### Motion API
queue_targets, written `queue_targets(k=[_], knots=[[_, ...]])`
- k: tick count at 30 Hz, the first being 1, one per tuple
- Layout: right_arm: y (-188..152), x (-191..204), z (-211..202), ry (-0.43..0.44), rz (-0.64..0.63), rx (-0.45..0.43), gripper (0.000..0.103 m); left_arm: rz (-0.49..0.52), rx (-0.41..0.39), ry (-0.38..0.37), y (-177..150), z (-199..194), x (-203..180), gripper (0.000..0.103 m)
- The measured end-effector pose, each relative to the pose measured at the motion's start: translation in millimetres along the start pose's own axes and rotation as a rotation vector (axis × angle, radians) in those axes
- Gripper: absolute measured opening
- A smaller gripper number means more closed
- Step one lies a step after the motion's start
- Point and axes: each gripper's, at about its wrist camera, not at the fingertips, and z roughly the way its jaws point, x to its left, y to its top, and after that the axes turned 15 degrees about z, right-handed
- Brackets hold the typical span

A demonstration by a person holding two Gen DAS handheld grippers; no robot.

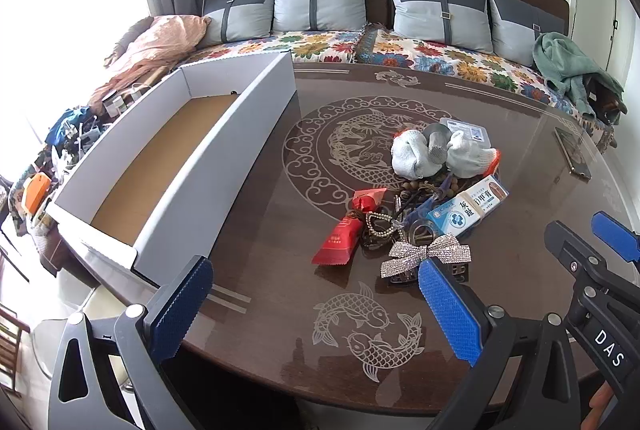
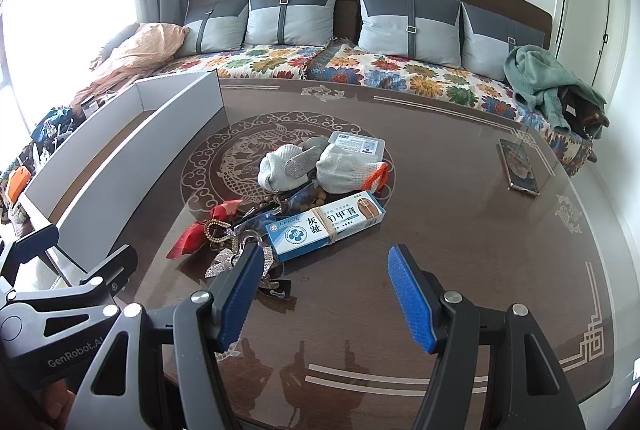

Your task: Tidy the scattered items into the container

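A white cardboard box (image 1: 224, 134) with a brown floor stands open and empty on the table's left; its wall (image 2: 120, 154) also shows in the right wrist view. A pile of small items lies mid-table: white work gloves (image 1: 444, 154) (image 2: 320, 166), a clear plastic case (image 2: 358, 144), a blue-and-white ointment carton (image 1: 468, 210) (image 2: 326, 224), a red snack packet (image 1: 340, 238) (image 2: 188, 238), a rhinestone bow clip (image 1: 426, 256), beads and hair clips. My left gripper (image 1: 312, 298) is open, low before the pile. My right gripper (image 2: 326, 282) is open, just short of the carton.
A phone (image 2: 518, 166) lies on the dark glass-topped table (image 2: 440, 230) at the right. Behind the table runs a sofa with a floral cover (image 1: 400, 54), grey cushions and a green blanket (image 1: 568, 70). Clutter (image 1: 72, 134) sits beyond the box at left.
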Motion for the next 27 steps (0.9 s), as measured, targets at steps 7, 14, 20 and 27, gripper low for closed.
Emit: queue_targets(k=[7, 14, 20, 27], knots=[[-0.7, -0.3, 5.5, 0.007, 0.000, 0.013, 0.066, 0.002, 0.005, -0.001, 0.1, 4.3, -1.0, 0.103], [-1.3, -8.0, 14.4, 0.002, 0.016, 0.031, 0.066, 0.008, 0.021, -0.021, -2.1, 14.5, -3.4, 0.103], [-3.4, -14.3, 27.9, 0.022, 0.026, 0.067, 0.066, 0.015, 0.033, -0.035, -5.5, 26.1, -3.4, 0.103], [-13.7, -19.2, 50.1, 0.120, 0.014, 0.146, 0.066, 0.017, 0.053, -0.053, -16.1, 36.4, 3.6, 0.103]])
